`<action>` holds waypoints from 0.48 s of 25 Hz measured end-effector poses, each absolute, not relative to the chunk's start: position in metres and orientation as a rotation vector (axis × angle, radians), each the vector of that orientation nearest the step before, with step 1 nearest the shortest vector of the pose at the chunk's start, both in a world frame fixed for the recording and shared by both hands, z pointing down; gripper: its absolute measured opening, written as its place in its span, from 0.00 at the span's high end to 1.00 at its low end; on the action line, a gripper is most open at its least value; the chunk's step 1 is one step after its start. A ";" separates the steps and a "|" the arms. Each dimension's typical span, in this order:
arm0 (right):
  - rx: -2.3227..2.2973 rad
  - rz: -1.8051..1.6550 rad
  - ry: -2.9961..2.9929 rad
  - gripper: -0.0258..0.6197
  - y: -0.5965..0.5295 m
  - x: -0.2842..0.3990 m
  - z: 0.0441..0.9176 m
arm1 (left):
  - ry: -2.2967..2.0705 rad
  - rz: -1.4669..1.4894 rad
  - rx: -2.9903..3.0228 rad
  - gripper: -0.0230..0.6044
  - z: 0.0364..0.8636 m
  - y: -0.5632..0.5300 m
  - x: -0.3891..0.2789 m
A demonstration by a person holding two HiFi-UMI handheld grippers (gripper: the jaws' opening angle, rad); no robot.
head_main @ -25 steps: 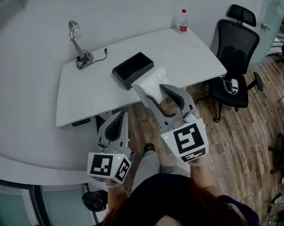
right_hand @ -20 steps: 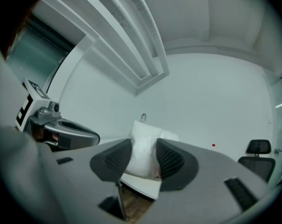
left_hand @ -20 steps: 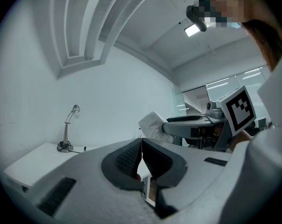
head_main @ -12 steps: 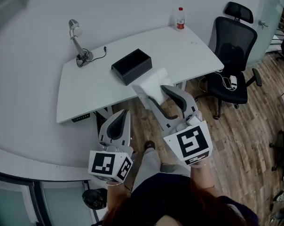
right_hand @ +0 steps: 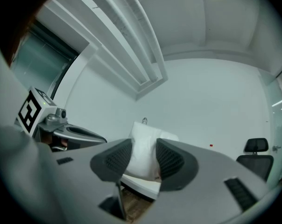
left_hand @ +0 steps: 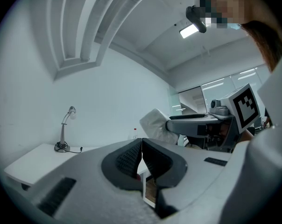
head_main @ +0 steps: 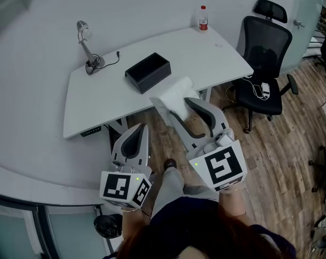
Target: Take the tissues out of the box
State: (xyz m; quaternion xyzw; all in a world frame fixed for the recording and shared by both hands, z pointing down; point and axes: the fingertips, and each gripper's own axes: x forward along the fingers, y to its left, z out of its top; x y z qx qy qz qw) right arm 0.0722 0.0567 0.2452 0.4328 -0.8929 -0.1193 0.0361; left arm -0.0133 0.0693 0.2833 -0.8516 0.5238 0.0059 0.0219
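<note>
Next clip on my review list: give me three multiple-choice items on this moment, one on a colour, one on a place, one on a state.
1. The box is: A white; B red; C black.
2. The bottle stands: A on the floor; B on the desk's far corner near the chair; C on the chair seat.
3. The right tool is: A shut on the tissues; B open and empty; C lying on the desk.
Key: C, its walls and inside are dark; B, it stands at the desk's far edge; A, the white tissues sit pinched between its jaws.
</note>
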 end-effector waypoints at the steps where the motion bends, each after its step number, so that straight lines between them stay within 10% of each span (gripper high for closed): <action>1: 1.328 -0.367 -2.744 0.69 0.058 0.072 0.245 | 1.624 0.019 -2.639 0.93 0.283 0.070 -0.013; 12: 1.325 -0.373 -2.748 0.69 0.072 0.076 0.246 | 1.628 0.012 -2.640 0.93 0.286 0.078 -0.013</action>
